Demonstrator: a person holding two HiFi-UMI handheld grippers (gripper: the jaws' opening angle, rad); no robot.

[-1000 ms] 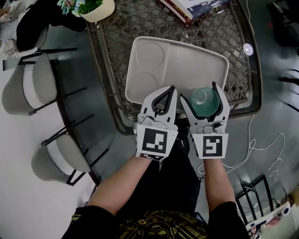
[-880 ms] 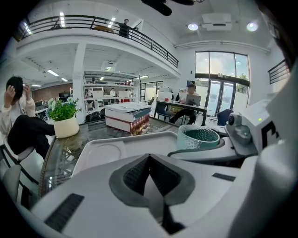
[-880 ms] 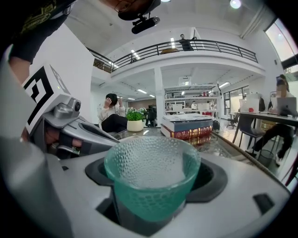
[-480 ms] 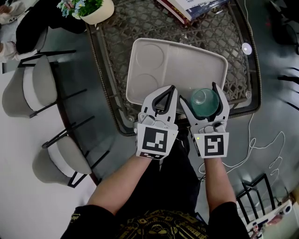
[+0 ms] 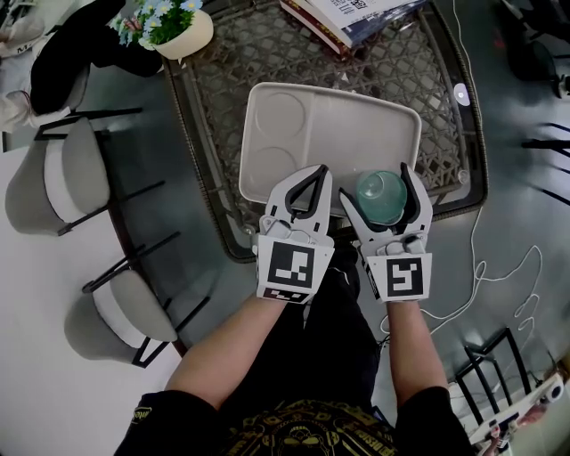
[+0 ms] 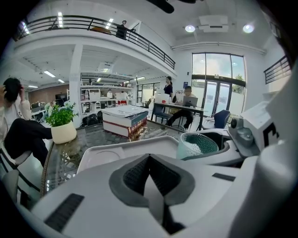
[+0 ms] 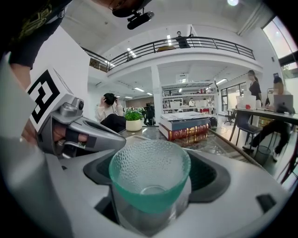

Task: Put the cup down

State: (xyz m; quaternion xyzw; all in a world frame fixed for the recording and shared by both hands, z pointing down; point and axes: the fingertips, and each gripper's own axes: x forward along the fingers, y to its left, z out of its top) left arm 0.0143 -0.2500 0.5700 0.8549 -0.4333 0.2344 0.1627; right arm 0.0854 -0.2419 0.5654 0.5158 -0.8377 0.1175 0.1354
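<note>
A green-tinted dimpled glass cup [image 5: 381, 194] stands upright at the near right corner of the white tray [image 5: 294, 116]. My right gripper [image 5: 374, 181] brackets it. Its jaws have just been opening, and the cup is between them. In the right gripper view the cup [image 7: 149, 176] sits between the dark pads [image 7: 212, 174] with a small gap on each side. My left gripper [image 5: 321, 171] is shut on nothing, just left of the cup over the tray's near edge. In the left gripper view its tips [image 6: 149, 157] meet, with the cup [image 6: 195, 145] to the right.
The tray lies on a glass-topped wicker table [image 5: 232, 62]. A stack of books [image 5: 347, 13] and a potted plant [image 5: 174, 27] stand at its far side. Two grey chairs [image 5: 62, 169] [image 5: 125, 307] are on the left. A white cable [image 5: 499, 276] trails on the floor to the right.
The right jaws stand slightly wider around the cup. Both hands stay where they were. The whole picture has shifted a little as the head moved.
</note>
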